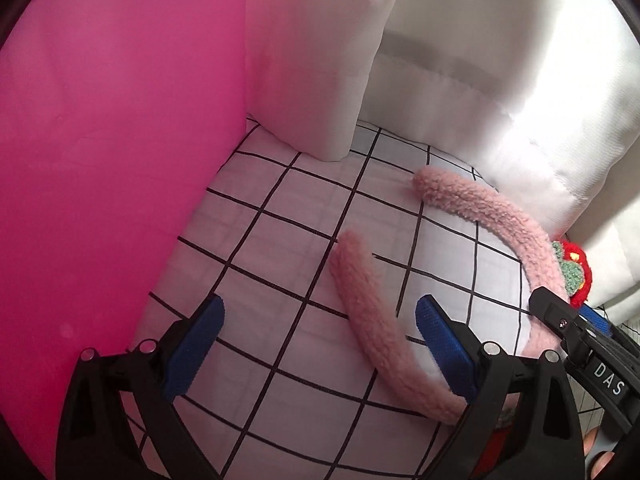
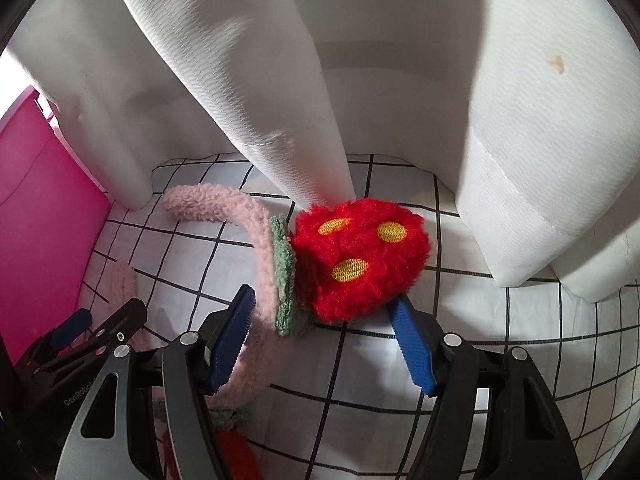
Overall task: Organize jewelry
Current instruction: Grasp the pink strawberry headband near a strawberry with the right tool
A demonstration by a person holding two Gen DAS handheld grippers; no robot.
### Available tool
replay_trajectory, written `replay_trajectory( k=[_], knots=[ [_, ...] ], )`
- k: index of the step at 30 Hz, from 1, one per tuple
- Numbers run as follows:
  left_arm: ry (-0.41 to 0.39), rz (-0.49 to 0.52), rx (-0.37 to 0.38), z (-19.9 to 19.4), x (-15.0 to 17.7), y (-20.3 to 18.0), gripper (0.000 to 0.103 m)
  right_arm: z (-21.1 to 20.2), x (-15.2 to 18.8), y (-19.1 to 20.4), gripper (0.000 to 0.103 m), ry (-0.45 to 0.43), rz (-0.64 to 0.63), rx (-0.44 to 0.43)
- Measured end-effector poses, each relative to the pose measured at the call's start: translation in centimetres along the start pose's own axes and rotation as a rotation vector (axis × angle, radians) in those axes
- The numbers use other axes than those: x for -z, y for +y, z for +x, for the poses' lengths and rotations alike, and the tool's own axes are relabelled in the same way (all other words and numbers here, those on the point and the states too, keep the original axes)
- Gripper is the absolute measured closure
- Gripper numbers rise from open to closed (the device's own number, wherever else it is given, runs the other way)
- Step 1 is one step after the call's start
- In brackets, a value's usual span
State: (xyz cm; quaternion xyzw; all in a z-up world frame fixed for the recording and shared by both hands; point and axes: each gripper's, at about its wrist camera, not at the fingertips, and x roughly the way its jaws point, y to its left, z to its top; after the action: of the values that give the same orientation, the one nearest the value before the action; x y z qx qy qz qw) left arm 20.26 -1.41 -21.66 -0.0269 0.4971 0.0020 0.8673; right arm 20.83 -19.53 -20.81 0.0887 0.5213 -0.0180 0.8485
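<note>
A fluffy pink headband with a red plush strawberry and green leaves lies on a white cloth with a black grid. My left gripper is open above the cloth, with one end of the headband between its blue pads. My right gripper is open, its jaws standing either side of the headband's top just below the strawberry, not closed on it. The right gripper also shows at the right edge of the left wrist view.
A pink box wall stands on the left. White curtain folds hang down to the cloth at the back. A second strawberry peeks under the right gripper.
</note>
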Motion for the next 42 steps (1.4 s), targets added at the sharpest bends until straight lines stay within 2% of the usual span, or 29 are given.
replay_trajectory(
  k=[4, 6, 7, 9, 11, 12, 13, 14, 15, 23, 34, 36, 37, 42],
  knots=[
    [-0.02, 0.049, -0.047, 0.5, 0.1, -0.8, 0.008, 0.5, 0.2, 1.1, 0.038, -0.017, -0.072, 0.067],
    [-0.024, 0.045, -0.043, 0.6, 0.0, -0.9, 0.009, 0.9, 0.3, 2.1, 0.038, -0.025, -0.113, 0.104],
    [-0.027, 0.05, -0.041, 0.5, 0.1, -0.9, 0.014, 1.0, 0.3, 2.2, 0.038, -0.032, -0.11, 0.102],
    [-0.043, 0.065, -0.029, 0.0, 0.2, -1.2, 0.03, 0.9, 0.3, 2.2, 0.045, -0.042, -0.1, 0.103],
    [-0.056, 0.072, -0.014, -0.5, 0.5, -1.7, 0.06, 0.6, 0.4, 2.3, 0.063, -0.045, -0.102, 0.101],
    [-0.062, 0.07, -0.007, -0.7, 0.5, -1.7, 0.069, 0.5, 0.4, 2.3, 0.067, -0.044, -0.107, 0.095],
    [-0.063, 0.064, -0.001, -0.7, 0.6, -1.6, 0.086, 0.4, 0.4, 2.4, 0.07, -0.042, -0.111, 0.09],
    [-0.059, 0.052, 0.016, -0.8, 0.6, -1.4, 0.096, 0.2, 0.4, 2.4, 0.072, -0.045, -0.11, 0.082],
    [-0.051, 0.037, 0.044, -0.8, 0.6, -1.1, 0.099, 0.0, 0.5, 2.4, 0.072, -0.052, -0.107, 0.071],
    [-0.061, 0.011, 0.09, -2.3, 2.2, -0.2, 0.102, -2.3, 1.5, 2.6, 0.078, -0.092, -0.104, 0.027],
    [-0.131, -0.009, 0.111, -7.6, 5.1, 1.2, 0.102, -7.6, 4.5, 2.5, 0.079, -0.155, -0.13, -0.012],
    [-0.144, -0.001, 0.112, -8.7, 5.5, 1.0, 0.102, -8.6, 5.0, 2.4, 0.082, -0.159, -0.134, -0.015],
    [-0.151, 0.004, 0.114, -9.3, 5.8, 0.9, 0.102, -9.2, 5.2, 2.2, 0.087, -0.161, -0.136, -0.015],
    [-0.184, 0.024, 0.125, -11.7, 6.6, 0.4, 0.102, -11.5, 6.4, 1.7, 0.087, -0.177, -0.137, -0.008]
  ],
)
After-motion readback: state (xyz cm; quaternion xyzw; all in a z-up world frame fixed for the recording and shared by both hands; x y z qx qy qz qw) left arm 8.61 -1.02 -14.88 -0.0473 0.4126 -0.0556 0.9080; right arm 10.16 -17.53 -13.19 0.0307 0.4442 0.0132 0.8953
